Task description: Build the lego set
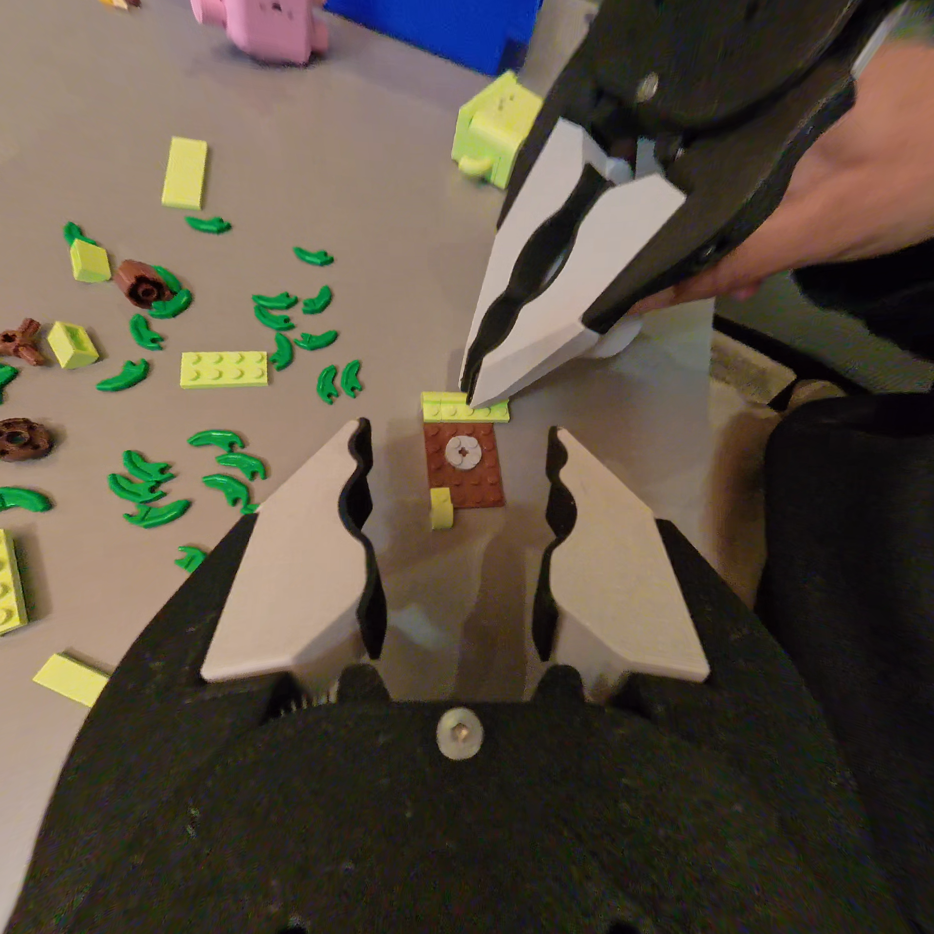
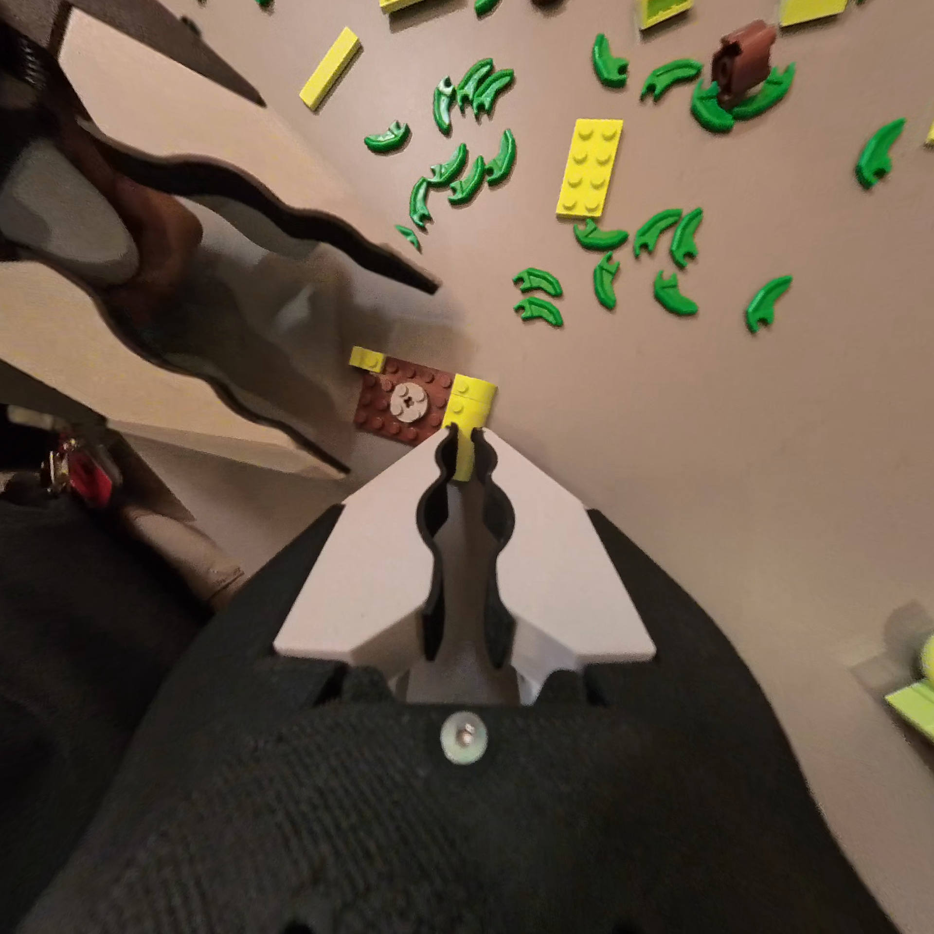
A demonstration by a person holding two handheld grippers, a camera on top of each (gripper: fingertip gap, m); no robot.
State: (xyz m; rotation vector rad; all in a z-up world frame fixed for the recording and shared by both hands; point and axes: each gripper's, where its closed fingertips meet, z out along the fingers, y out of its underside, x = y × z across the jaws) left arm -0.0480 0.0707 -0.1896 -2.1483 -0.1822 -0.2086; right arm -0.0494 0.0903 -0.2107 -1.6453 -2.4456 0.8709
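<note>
A brown plate (image 1: 465, 475) with a grey round piece (image 1: 464, 451) on it lies on the grey table. A lime plate (image 1: 455, 409) sits along its far edge. A small lime piece (image 1: 441, 507) sits at its near corner. My left gripper (image 1: 457, 429) is open and empty, with the brown plate between its fingertips. My right gripper (image 1: 470, 399) comes in from the upper right, tips down on the lime plate. In the right wrist view my right gripper (image 2: 465, 432) is shut on the lime plate (image 2: 470, 399) at the edge of the brown plate (image 2: 384, 414).
Several green leaf pieces (image 1: 283, 313) are scattered at the left, with a lime 2x4 plate (image 1: 224, 369), a lime tile (image 1: 184, 173) and brown pieces (image 1: 139, 283). A pink figure (image 1: 273, 25), a blue box (image 1: 445, 25) and a lime cube figure (image 1: 493, 126) stand at the back. The table edge (image 1: 717, 455) runs on the right. Only a small space, under 4 cm, lies between the two pairs of fingers.
</note>
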